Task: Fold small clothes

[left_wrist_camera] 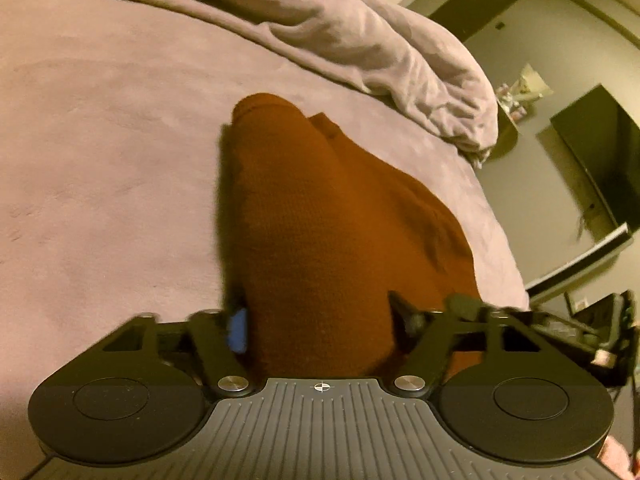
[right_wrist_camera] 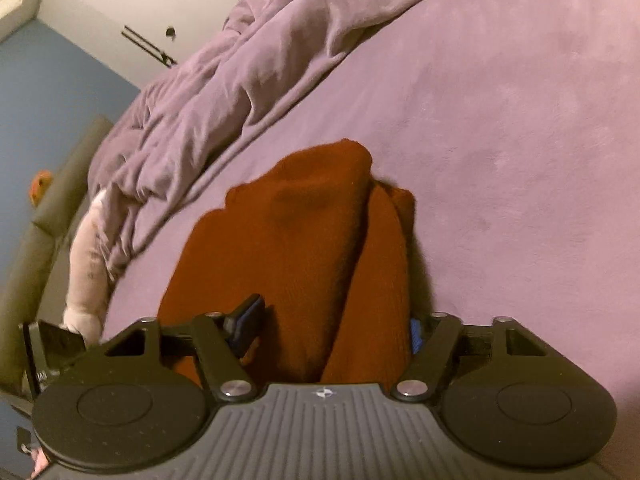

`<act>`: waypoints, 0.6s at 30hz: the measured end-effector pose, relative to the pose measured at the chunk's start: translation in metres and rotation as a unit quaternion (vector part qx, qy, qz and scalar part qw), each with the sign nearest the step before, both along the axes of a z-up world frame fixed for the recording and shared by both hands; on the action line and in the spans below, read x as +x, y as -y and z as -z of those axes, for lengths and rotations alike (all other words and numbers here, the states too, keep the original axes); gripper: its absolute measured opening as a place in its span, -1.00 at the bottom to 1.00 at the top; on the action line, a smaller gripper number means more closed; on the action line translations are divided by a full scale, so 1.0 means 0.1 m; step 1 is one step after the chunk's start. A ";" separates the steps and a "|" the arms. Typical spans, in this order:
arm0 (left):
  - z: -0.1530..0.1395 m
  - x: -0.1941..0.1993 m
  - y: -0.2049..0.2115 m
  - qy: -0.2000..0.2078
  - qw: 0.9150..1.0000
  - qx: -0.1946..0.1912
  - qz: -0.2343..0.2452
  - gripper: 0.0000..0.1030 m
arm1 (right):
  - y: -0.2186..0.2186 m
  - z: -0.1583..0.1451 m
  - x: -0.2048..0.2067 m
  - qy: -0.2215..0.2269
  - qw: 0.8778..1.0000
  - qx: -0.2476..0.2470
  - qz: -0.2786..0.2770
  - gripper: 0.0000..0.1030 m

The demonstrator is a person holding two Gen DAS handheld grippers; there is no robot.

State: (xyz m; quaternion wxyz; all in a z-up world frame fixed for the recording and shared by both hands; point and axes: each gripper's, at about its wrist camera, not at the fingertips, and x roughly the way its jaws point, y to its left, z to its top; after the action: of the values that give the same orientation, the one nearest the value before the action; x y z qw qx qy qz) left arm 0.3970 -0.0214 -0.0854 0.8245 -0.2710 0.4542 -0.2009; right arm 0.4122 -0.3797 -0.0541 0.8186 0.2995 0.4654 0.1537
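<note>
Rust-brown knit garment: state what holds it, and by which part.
The rust-brown knit garment hangs between the fingers of both the left gripper and right gripper, apparently held at its near edge; the contact itself is hidden.

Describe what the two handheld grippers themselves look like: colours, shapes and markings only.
Both match. The left gripper and right gripper each have a grey ribbed body with a small round crosshair mark, two big black discs at the sides, black angular linkage arms on silver pivot screws, and black fingers with blue pads. No cables or sleeves can be made out.
</note>
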 end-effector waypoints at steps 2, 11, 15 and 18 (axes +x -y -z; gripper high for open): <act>0.00 -0.03 -0.06 -0.005 1.000 -0.012 -0.008 0.08 | -0.04 0.06 0.04 -0.007 1.000 0.004 0.012 -0.20; -0.55 -0.54 -0.51 0.033 0.999 0.027 -0.012 -0.02 | -0.57 -0.27 -0.11 0.015 0.999 0.024 -0.040 -0.34; -0.59 -0.91 -0.90 0.021 0.996 0.076 -0.046 0.04 | -1.05 -0.20 -0.28 0.010 0.995 0.042 -0.088 -0.34; -0.47 -1.10 -1.05 -0.013 0.992 0.110 -0.064 0.26 | -1.33 -0.17 -0.44 0.022 0.995 0.006 -0.097 -0.21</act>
State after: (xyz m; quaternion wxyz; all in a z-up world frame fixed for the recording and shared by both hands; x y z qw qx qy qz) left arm 0.2867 0.0836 -0.0386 0.8546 -0.2098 0.4659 -0.0930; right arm 0.3683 -0.2463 -0.0369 0.8078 0.2546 0.4734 0.2419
